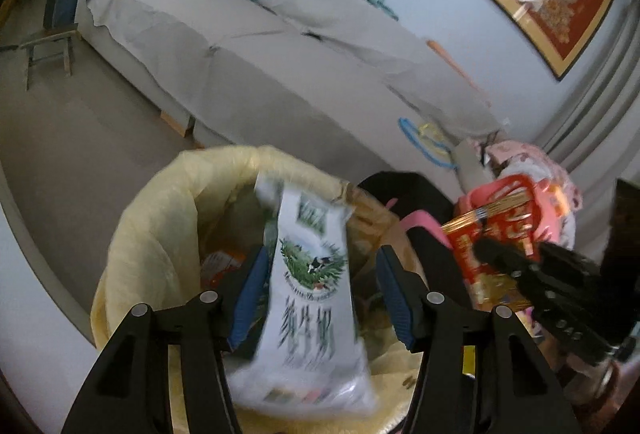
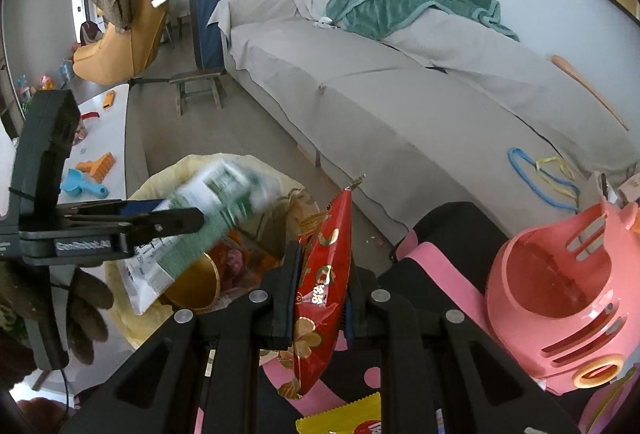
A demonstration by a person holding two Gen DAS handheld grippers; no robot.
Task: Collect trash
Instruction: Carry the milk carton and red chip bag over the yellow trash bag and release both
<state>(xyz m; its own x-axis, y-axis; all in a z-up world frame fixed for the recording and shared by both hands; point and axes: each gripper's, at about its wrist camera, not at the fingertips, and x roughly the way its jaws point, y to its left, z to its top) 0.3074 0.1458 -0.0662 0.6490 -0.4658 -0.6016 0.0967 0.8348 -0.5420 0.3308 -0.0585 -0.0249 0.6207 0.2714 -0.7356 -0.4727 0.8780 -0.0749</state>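
My left gripper [image 1: 320,286] is open over a trash bin lined with a yellow bag [image 1: 160,202]. A white and green milk pouch [image 1: 308,294] sits blurred between its spread fingers, not touching the pads, above the bin opening. The pouch [image 2: 208,210] and the left gripper [image 2: 160,220] also show in the right wrist view, over the bin [image 2: 188,164]. My right gripper [image 2: 320,298] is shut on a red and gold snack wrapper [image 2: 324,286], held upright just right of the bin. That wrapper shows in the left wrist view [image 1: 492,254] too.
A grey covered sofa [image 2: 400,94] with a green blanket [image 2: 400,6] runs behind the bin. A pink toy [image 2: 560,294] and a black and pink mat [image 2: 440,254] lie at right. A yellow wrapper [image 2: 344,418] lies below. A white table [image 2: 108,138] with toys stands left.
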